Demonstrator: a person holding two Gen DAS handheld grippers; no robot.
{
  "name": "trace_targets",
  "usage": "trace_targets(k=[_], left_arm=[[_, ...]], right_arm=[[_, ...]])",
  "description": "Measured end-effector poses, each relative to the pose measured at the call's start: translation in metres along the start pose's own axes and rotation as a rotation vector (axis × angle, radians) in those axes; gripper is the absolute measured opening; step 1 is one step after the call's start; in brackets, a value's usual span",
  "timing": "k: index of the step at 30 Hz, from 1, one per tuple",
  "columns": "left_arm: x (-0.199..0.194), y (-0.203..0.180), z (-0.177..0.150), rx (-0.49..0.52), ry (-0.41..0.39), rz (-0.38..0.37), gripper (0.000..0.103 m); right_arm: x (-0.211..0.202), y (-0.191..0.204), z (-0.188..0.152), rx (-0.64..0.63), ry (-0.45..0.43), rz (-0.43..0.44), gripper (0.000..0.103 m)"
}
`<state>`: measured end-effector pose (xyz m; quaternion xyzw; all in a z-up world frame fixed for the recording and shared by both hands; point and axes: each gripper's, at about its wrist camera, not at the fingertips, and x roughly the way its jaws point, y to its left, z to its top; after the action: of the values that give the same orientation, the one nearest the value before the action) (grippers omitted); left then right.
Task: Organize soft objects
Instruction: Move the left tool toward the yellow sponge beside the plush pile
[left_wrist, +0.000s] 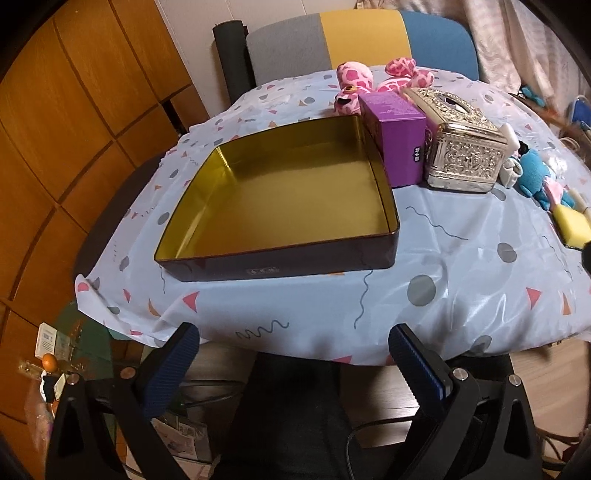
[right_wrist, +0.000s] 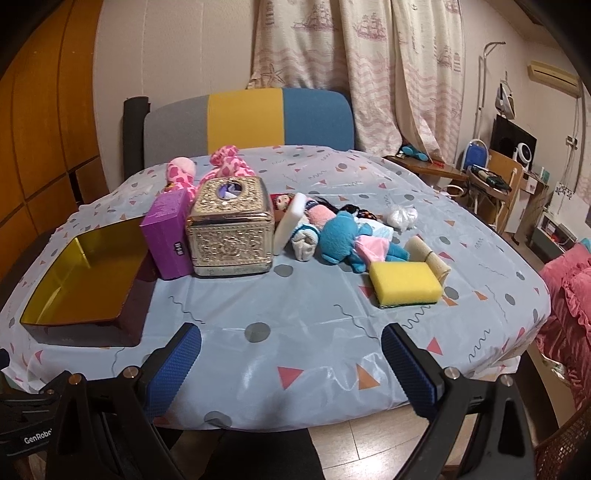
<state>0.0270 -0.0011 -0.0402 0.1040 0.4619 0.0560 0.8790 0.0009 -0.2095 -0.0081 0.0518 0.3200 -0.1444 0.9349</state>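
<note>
An empty gold-lined tin tray (left_wrist: 207, 243) (right_wrist: 37, 314) lies on the left of the table. A pink spotted plush (left_wrist: 354, 79) (right_wrist: 221, 162) sits at the back. A blue plush doll (right_wrist: 343, 240) (left_wrist: 535, 177), a rolled sock (right_wrist: 304, 240), a white sponge block (right_wrist: 290, 221), a yellow sponge (right_wrist: 404, 284) (left_wrist: 572, 221) and a beige roll (right_wrist: 430, 256) lie on the right. My left gripper (left_wrist: 293, 334) hangs open at the table's near edge, in front of the tray. My right gripper (right_wrist: 291, 334) is open over the near edge, well short of the yellow sponge.
A purple box (left_wrist: 399, 140) (right_wrist: 168, 236) and an ornate silver tissue box (left_wrist: 465, 147) (right_wrist: 231, 229) stand between tray and soft things. A grey, yellow and blue chair back (right_wrist: 243, 122) rises behind the table. A small white bag (right_wrist: 402, 216) lies farther back right.
</note>
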Motion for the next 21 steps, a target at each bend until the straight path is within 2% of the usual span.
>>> trace_targets(k=[6, 8, 10, 11, 12, 15, 18, 21], left_arm=[[-0.001, -0.013, 0.015, 0.041, -0.017, 0.027, 0.103], [-0.002, -0.020, 0.020, 0.058, -0.020, 0.011, 0.103], [-0.001, -0.030, 0.025, 0.077, -0.021, -0.074, 0.103], [0.000, -0.034, 0.028, 0.081, -0.010, -0.125, 0.103], [0.003, -0.040, 0.031, 0.079, 0.005, -0.195, 0.103], [0.010, -0.061, 0.043, 0.065, 0.033, -0.391, 0.103], [0.017, -0.095, 0.056, 0.097, 0.058, -0.482, 0.103], [0.023, -0.132, 0.067, 0.165, 0.053, -0.545, 0.103]], right_arm=[[0.010, -0.021, 0.008, 0.020, 0.044, -0.047, 0.100], [0.019, -0.036, 0.013, 0.019, 0.079, -0.047, 0.100], [0.031, -0.057, 0.019, 0.024, 0.109, -0.026, 0.098], [0.035, -0.069, 0.021, 0.037, 0.111, -0.015, 0.092], [0.039, -0.086, 0.024, 0.061, 0.111, -0.007, 0.088], [0.050, -0.120, 0.026, 0.090, 0.115, -0.048, 0.088], [0.062, -0.154, 0.023, 0.138, 0.117, -0.057, 0.088], [0.077, -0.190, 0.012, 0.232, 0.158, -0.065, 0.088]])
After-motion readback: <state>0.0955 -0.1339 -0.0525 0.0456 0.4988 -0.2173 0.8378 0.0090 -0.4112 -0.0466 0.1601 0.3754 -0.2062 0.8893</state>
